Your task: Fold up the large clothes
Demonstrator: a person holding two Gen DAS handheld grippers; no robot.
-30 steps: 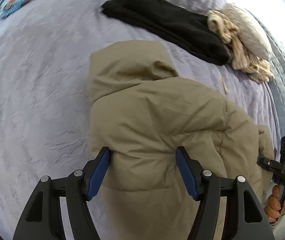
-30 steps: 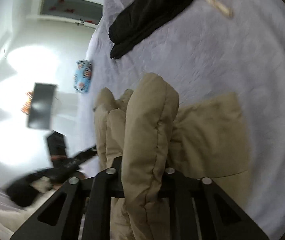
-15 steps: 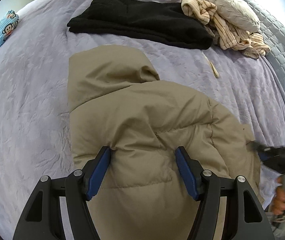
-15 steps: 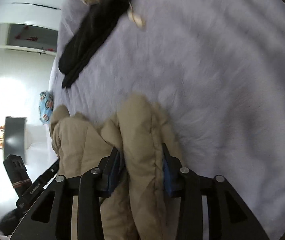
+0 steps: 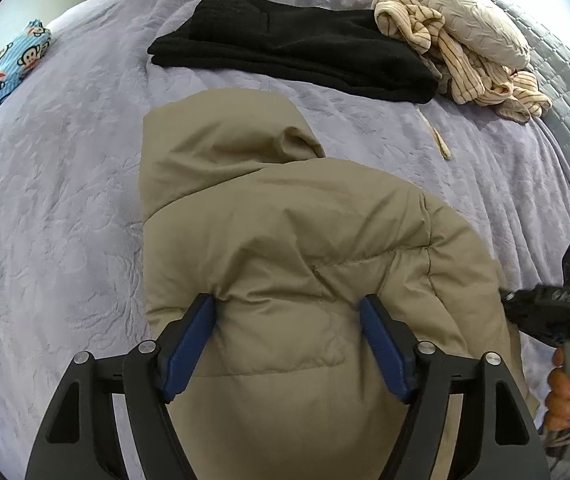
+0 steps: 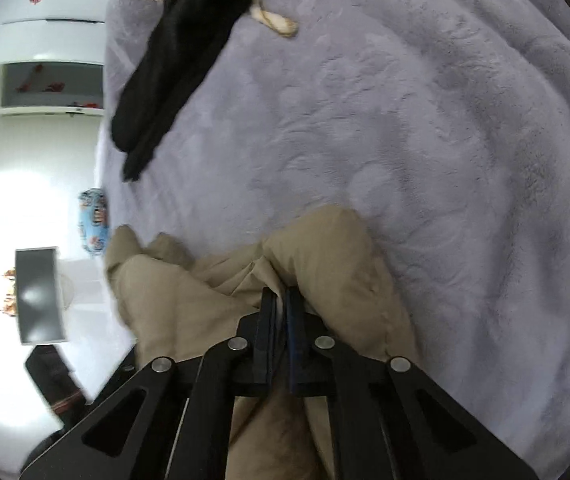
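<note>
The right hand-held gripper [image 6: 281, 300] has just snapped its jaws together, pinching only a thin fold of the khaki puffer jacket [image 5: 293, 248] where half a second ago a fat roll of padding stood between its pads. The left hand-held gripper [image 5: 289, 340] has just been opening; its blue pads [image 5: 189, 344] now straddle the padded back panel, touching its sides, though whether they press is hard to tell. The jacket lies on the lilac bedspread [image 5: 65, 208], hood away from the camera, and sits lower and flatter than a second ago, its raised right edge brought down to the bed. That suggests one fold has been laid and the grips are being reset for the next. Beyond the hood lie a folded black garment [image 5: 297, 56], a striped cream garment [image 5: 457, 60] in a heap and a pale cushion [image 5: 469, 20]; a blue monkey-print pouch [image 5: 13, 64] rests well apart at far left.
</note>
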